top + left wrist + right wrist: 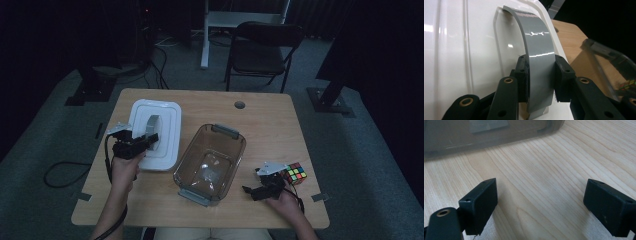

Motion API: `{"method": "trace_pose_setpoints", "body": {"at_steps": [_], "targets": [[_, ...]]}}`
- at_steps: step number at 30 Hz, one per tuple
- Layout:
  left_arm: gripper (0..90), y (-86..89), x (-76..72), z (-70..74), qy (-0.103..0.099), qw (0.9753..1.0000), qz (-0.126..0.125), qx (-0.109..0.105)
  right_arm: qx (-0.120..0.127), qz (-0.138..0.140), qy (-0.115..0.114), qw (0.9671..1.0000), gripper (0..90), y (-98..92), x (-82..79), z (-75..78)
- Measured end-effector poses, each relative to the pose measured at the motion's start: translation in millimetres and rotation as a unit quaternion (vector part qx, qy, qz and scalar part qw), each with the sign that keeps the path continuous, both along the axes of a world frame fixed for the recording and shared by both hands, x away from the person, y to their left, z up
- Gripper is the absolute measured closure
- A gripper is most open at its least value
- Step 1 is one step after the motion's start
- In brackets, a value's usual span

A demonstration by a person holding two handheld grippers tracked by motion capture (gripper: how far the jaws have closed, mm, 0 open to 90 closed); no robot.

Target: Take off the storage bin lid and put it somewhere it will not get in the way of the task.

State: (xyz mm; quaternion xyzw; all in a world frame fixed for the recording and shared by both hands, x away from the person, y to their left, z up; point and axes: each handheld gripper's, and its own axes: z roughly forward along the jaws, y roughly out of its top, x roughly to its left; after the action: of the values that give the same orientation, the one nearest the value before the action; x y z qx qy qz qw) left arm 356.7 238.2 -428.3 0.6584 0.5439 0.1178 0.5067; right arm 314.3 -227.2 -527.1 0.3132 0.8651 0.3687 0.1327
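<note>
Left tool [540, 82] clamping grey handle [537, 50] of white lid [155, 132]; right tool [540, 205] resting released on counter [544, 182]. Lid not yet on clear container [210, 162]; cube [294, 173] remaining outside.

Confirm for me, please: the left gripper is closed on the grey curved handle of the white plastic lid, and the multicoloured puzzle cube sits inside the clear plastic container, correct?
Not quite. The multicoloured puzzle cube sits on the wooden table, outside the clear plastic container, beside the right gripper, as the high view shows. The left gripper is indeed closed on the grey curved handle of the white plastic lid.
</note>
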Motion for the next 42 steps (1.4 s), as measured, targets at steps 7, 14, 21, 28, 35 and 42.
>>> {"method": "trace_pose_setpoints", "body": {"at_steps": [7,14,21,28,35,42], "targets": [[70.0,-6.2,-2.6,-28.7,0.027,0.9996,0.007,-0.008,0.000,0.000,-0.001,1.0000,11.6,-0.1,0.1,0.0],[69.9,-7.3,-1.9,-58.7,0.056,0.9980,0.006,-0.028,0.000,0.000,0.000,1.0000,11.6,-0.1,0.1,0.0],[69.9,-9.0,-5.7,-74.5,0.067,0.9969,0.022,-0.035,0.000,0.000,-0.001,1.0000,11.6,-0.1,0.1,-0.1],[69.9,-9.1,-2.1,-86.3,0.086,0.9951,0.033,-0.037,0.000,0.000,-0.001,1.0000,11.6,-0.1,0.1,-0.1],[69.2,-8.6,1.6,-92.4,0.092,0.9944,0.040,-0.034,0.000,0.000,-0.001,1.0000,11.6,-0.1,0.1,-0.1],[63.5,-10.1,0.8,-89.7,0.083,0.9953,0.048,-0.014,0.000,-0.001,-0.001,1.0000,11.6,0.0,0.0,-0.1]]}}
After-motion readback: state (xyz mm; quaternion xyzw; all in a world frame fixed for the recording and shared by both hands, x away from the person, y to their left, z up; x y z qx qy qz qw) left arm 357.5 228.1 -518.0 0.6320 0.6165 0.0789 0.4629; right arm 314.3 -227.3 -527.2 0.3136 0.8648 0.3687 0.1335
